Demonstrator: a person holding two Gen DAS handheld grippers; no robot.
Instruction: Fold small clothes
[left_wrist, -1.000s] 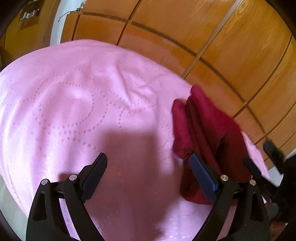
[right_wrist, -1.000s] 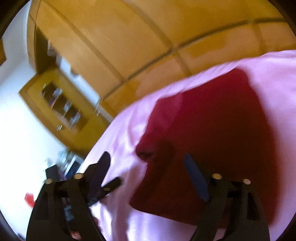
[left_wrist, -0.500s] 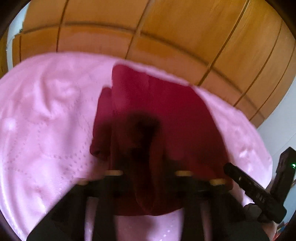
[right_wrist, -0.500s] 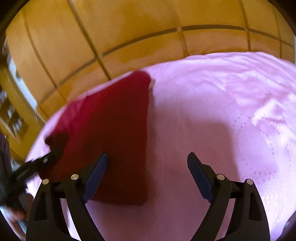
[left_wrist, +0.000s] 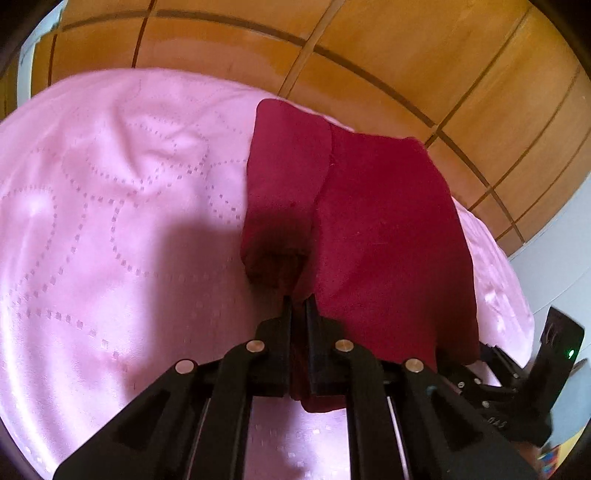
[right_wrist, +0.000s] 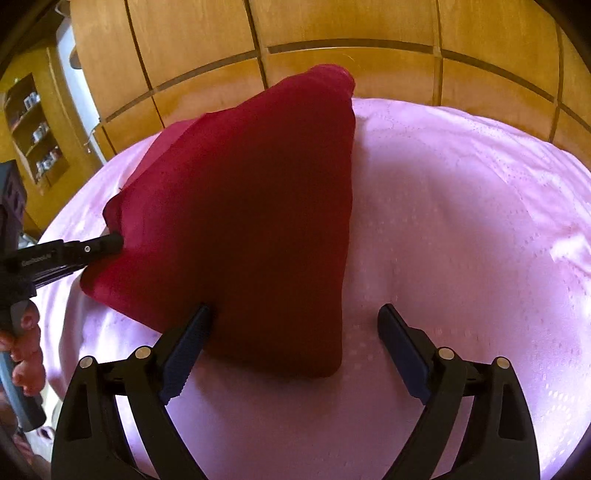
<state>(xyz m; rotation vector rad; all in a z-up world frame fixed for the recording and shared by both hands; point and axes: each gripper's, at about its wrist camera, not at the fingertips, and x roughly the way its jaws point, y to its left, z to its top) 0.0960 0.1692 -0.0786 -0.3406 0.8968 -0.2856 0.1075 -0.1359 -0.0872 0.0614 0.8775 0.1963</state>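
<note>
A dark red garment (left_wrist: 388, 236) lies partly folded on the pink bedspread (left_wrist: 110, 206). My left gripper (left_wrist: 298, 306) is shut on the garment's near edge, with cloth pinched between its jaws. In the right wrist view the garment (right_wrist: 240, 221) is lifted into a peak on its left side, where the left gripper's tip (right_wrist: 110, 245) holds it. My right gripper (right_wrist: 295, 339) is open, its jaws straddling the garment's near right corner just above the bedspread (right_wrist: 461, 221).
Wooden wardrobe doors (left_wrist: 332, 48) stand right behind the bed. A shelf unit (right_wrist: 33, 129) is at far left in the right wrist view. The right gripper's body (left_wrist: 535, 387) shows at the bed's right edge.
My left gripper swung right over the garment and shut on its near edge, lifting it. My right gripper moved to the garment's right corner and stayed open.
</note>
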